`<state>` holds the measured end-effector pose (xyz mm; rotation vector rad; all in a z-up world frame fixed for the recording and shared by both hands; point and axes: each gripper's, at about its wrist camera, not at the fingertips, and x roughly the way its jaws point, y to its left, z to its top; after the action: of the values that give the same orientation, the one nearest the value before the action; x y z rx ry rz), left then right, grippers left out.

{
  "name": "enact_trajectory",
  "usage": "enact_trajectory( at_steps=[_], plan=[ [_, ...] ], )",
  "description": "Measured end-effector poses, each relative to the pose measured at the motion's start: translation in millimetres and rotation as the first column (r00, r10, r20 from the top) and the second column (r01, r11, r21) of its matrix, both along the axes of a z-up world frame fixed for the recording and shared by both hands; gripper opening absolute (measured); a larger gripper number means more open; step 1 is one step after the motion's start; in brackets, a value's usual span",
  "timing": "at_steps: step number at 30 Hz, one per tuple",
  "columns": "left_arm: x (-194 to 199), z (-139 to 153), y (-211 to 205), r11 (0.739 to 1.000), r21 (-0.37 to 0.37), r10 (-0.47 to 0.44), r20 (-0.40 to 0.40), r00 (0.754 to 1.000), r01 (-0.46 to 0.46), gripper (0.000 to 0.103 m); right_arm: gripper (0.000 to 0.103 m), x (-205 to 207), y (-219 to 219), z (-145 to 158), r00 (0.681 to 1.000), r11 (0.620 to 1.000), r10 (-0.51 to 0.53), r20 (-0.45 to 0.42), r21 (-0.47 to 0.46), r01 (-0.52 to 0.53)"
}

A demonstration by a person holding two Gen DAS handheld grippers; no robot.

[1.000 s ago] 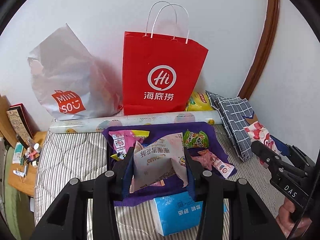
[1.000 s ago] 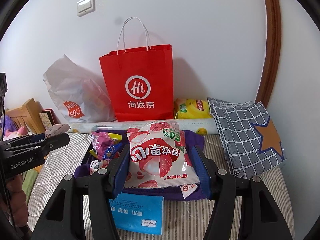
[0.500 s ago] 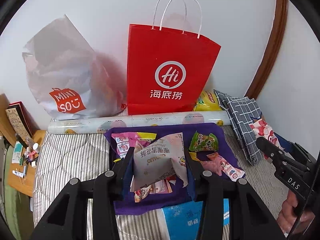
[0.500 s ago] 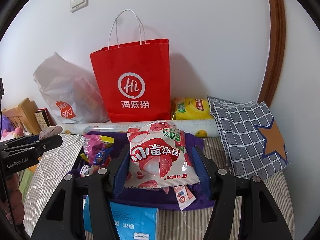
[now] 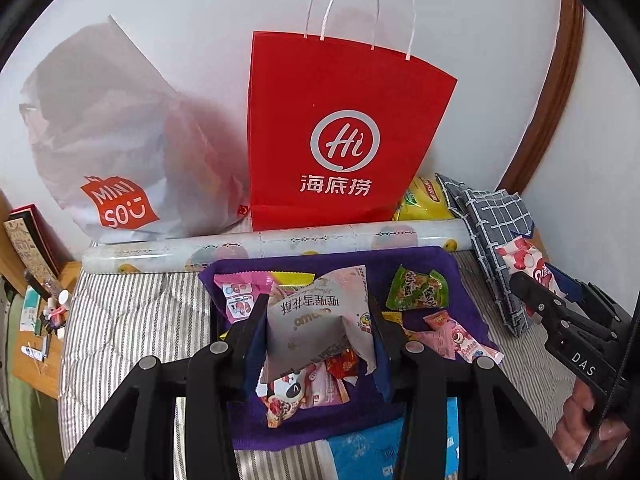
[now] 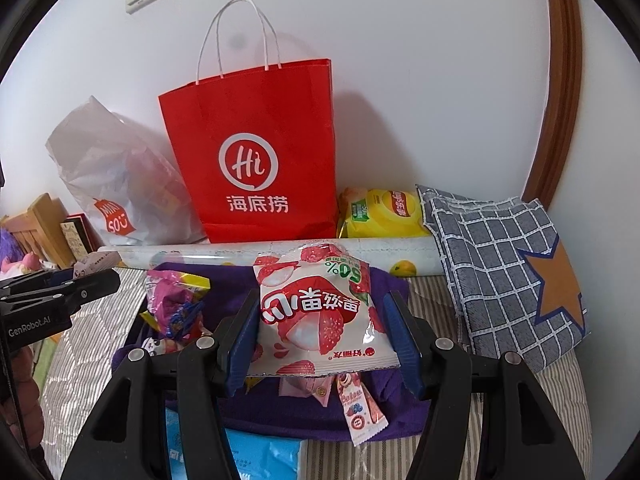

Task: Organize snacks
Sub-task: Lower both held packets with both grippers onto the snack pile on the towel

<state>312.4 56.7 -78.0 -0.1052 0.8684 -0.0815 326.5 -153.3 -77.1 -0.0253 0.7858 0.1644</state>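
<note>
My left gripper (image 5: 318, 330) is shut on a pale pink snack packet (image 5: 320, 320) and holds it above a purple cloth (image 5: 460, 276) strewn with several small snack packs. My right gripper (image 6: 324, 332) is shut on a white and red lychee snack bag (image 6: 316, 316), held above the same purple cloth (image 6: 228, 296). A red paper bag (image 5: 340, 132) with white handles stands upright against the wall behind the cloth; it also shows in the right wrist view (image 6: 256, 160). The right gripper shows at the right edge of the left wrist view (image 5: 560, 312).
A white Miniso plastic bag (image 5: 112, 152) leans left of the red bag. A rolled mat (image 5: 280, 240) lies in front of both. A yellow chip bag (image 6: 384, 212) and a grey checked fabric bag (image 6: 500, 264) sit to the right. A blue tissue pack (image 5: 360, 452) lies near me.
Both grippers have risen and moved forward toward the red bag, each carrying its snack. The tissue pack has slid lower in both views.
</note>
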Motion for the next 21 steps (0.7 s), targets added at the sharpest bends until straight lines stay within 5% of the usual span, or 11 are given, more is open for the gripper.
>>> enact_trajectory(
  at_steps=[21],
  plan=[
    [31, -27, -3, 1.0, -0.01, -0.008, -0.038, 0.999, 0.008, 0.042, 0.06, 32, -3, -34, 0.998, 1.0, -0.005, -0.061, -0.009, 0.004]
  ],
)
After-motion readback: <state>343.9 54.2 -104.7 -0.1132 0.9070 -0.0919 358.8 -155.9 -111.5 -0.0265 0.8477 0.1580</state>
